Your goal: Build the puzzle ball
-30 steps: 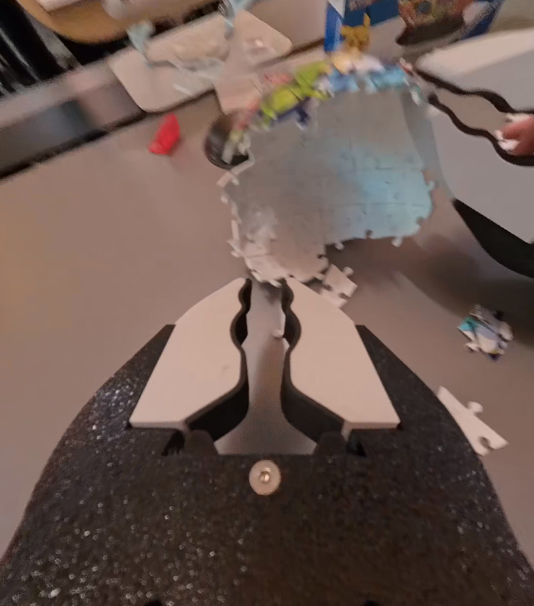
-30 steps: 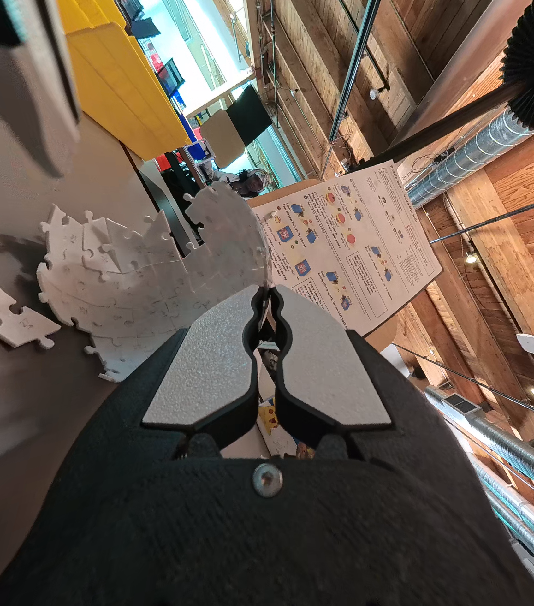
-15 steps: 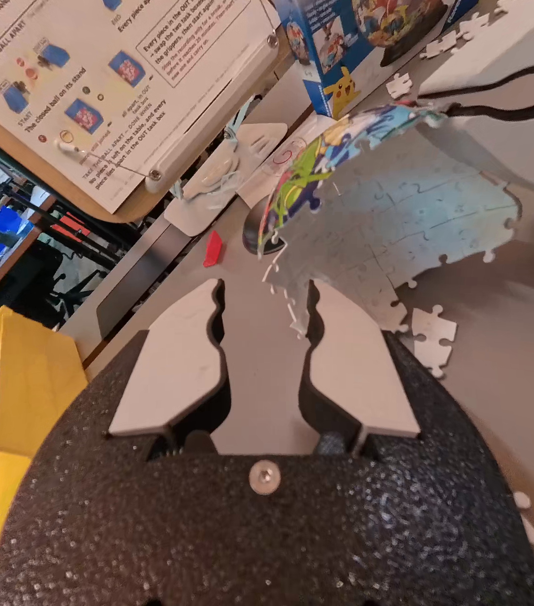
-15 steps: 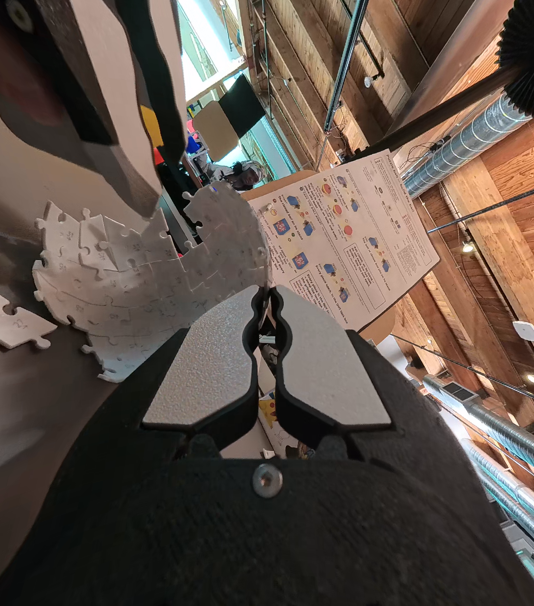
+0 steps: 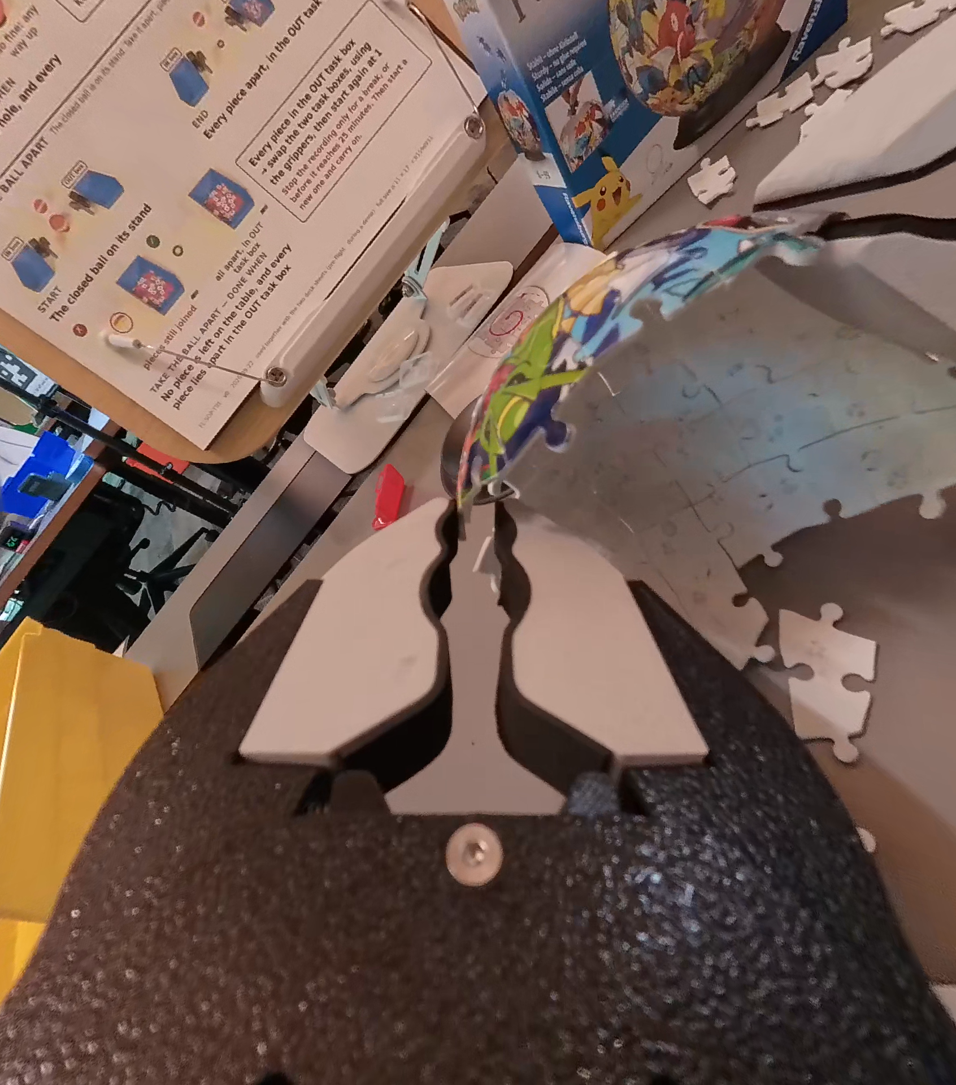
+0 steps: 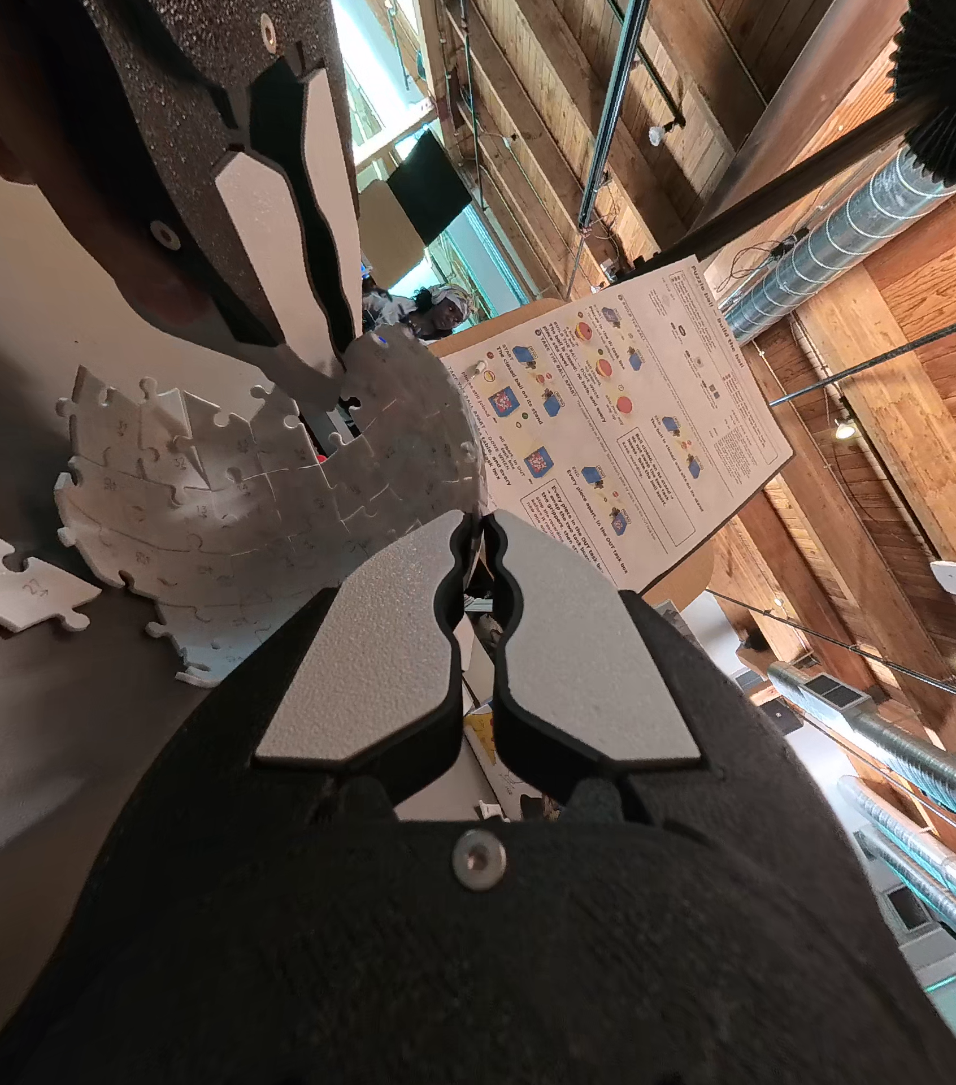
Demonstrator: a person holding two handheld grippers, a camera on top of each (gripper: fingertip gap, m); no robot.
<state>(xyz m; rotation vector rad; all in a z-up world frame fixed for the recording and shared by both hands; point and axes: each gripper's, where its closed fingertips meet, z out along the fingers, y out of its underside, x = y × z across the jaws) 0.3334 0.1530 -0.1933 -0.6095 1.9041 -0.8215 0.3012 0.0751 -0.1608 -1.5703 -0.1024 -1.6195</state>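
Two grippers are seen on one partly built puzzle ball (image 5: 757, 440), a curved shell standing on edge on the grey table (image 5: 933, 646). The left gripper (image 5: 475, 519) is narrowed to a slim gap about the shell's lower rim. The right gripper (image 6: 478, 522) is all but closed on the opposite rim. One loose piece (image 5: 822, 675) lies just beside the shell, and about five more are scattered by the one puzzle box (image 5: 610, 88). Bare table is left right of the shell. On the left, room is bounded by one yellow bin (image 5: 41, 763), one small red object (image 5: 389, 496) and one instruction sheet (image 5: 170, 147). A timber ceiling (image 6: 904, 293) is seen overhead.
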